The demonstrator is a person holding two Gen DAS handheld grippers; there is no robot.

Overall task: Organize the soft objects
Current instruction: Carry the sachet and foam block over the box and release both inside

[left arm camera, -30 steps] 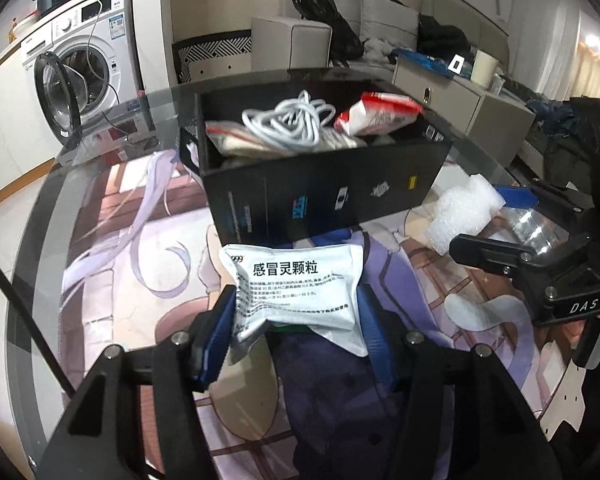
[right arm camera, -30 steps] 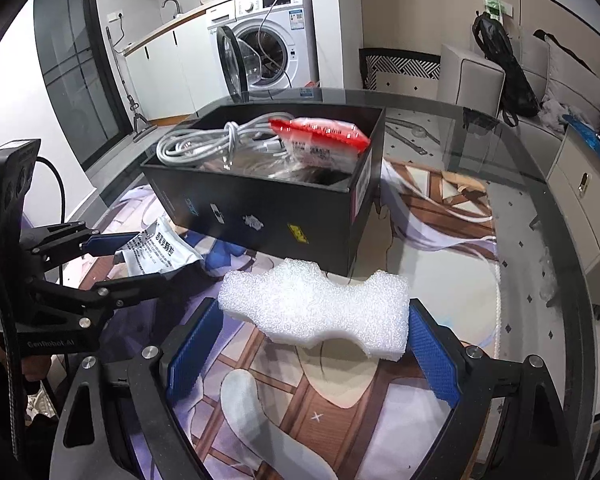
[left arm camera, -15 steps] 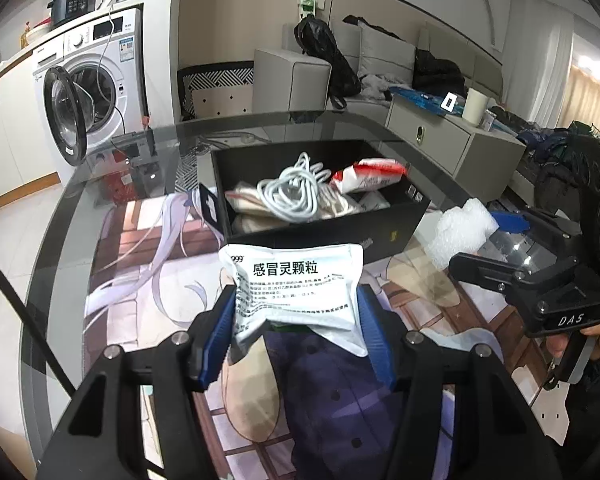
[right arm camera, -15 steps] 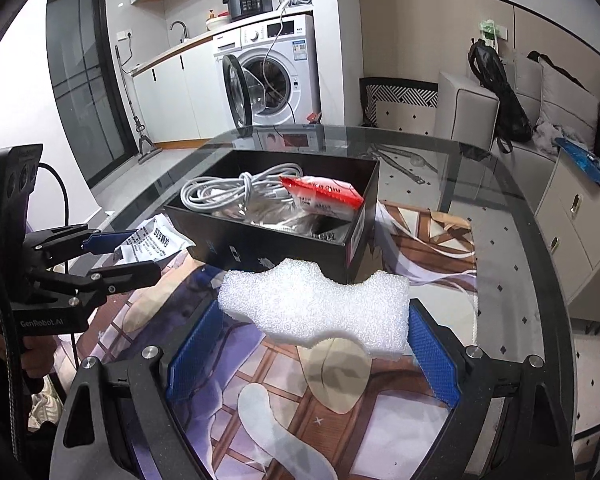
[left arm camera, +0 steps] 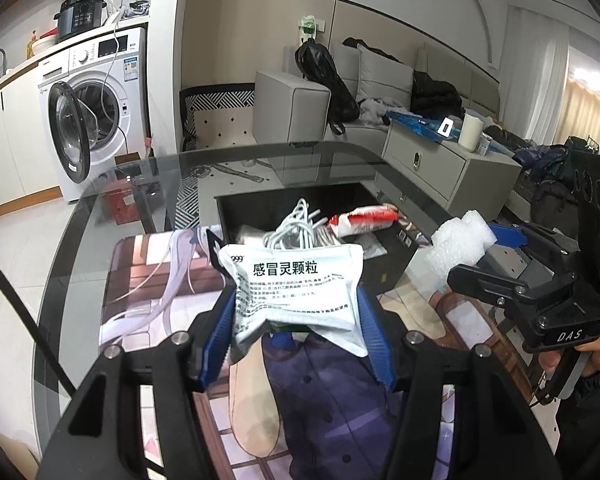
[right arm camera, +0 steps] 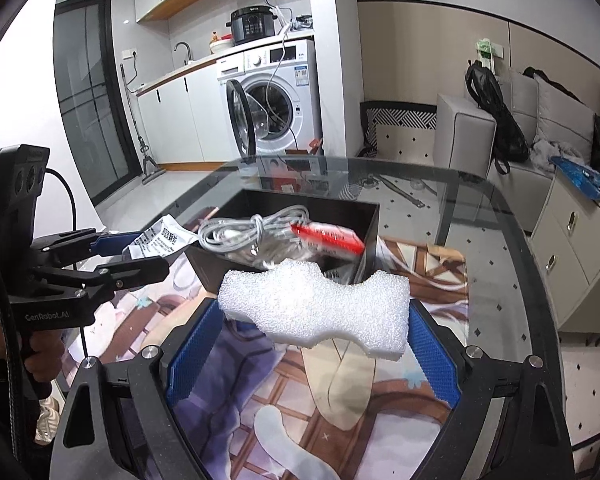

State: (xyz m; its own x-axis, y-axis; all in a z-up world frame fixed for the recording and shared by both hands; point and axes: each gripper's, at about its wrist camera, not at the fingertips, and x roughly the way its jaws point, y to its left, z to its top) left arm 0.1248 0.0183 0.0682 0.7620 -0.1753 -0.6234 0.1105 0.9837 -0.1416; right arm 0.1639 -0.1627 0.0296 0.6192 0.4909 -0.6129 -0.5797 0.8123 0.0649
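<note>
My left gripper (left arm camera: 296,320) is shut on a white medicine pouch (left arm camera: 296,292) with printed characters, held above the table in front of the black box (left arm camera: 392,276). My right gripper (right arm camera: 314,324) is shut on a white foam block (right arm camera: 316,308), its blue pads pressed against both ends. The black box (right arm camera: 364,236) holds a coiled white cable (right arm camera: 256,228) and a red and white packet (right arm camera: 328,236). In the right wrist view the left gripper (right arm camera: 136,250) with the pouch (right arm camera: 160,236) hangs at the left; in the left wrist view the foam (left arm camera: 460,240) shows at the right.
The box stands on a glass table (right arm camera: 496,216) covered by an illustrated mat (left arm camera: 148,280). A washing machine (right arm camera: 276,96) with its door open stands behind. A sofa (left arm camera: 380,84) and a grey drawer cabinet (left arm camera: 444,168) lie beyond the table.
Both grippers have risen with their loads. The box now appears lower and farther in both views, and its contents show from above.
</note>
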